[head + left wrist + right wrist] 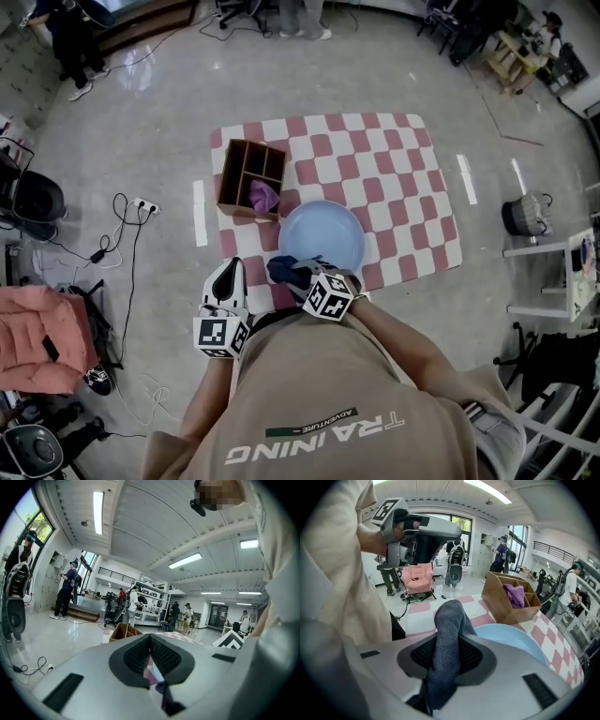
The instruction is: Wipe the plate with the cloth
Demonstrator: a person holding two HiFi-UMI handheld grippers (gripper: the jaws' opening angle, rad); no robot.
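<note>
Clamped half-closed in right gripper jaws: dark grey-blue knitted cloth, bunched at near-left rim of pale blue round plate on red-and-white checked mat. Left gripper jaws shut tip to tip, empty, near plate's left. Behind plate, touching: brown wooden divided box with purple rag.

plate's near edge hidden, cloth over it

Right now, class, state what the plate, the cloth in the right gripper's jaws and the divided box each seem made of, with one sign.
Plate: plastic or glazed ceramic, cannot tell; smooth, even pale blue.
Cloth: soft knitted fabric; flecked grey-blue, fuzzy, bends in folds.
Box: probably wood or thin board; flat matt brown panels.
</note>
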